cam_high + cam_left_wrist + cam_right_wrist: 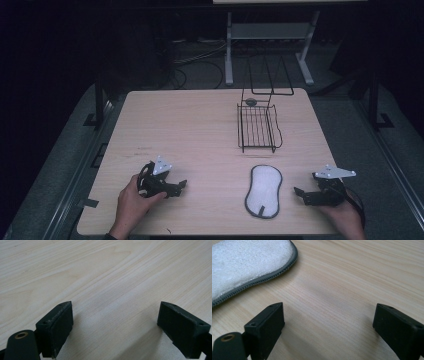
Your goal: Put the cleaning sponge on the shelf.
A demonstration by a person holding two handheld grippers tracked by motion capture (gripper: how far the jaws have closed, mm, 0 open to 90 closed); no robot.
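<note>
A white oval pad with a grey stitched border [263, 191] lies flat near the table's front edge, right of centre; its rim [274, 273] curves across the upper left of the right gripper view. My right gripper [302, 195] rests low on the table just right of the pad, jaws wide apart and empty [328, 327]. My left gripper [181, 187] sits at the front left, held by a hand, open over bare wood [115, 327]. A black wire rack [258, 125] stands at the back right of the table.
The light wooden table [190, 130] has bare room across its middle and left. A small dark round object [251, 102] lies at the rack's far end. Beyond the table stand a white metal frame [265, 35] and cables on a dark floor.
</note>
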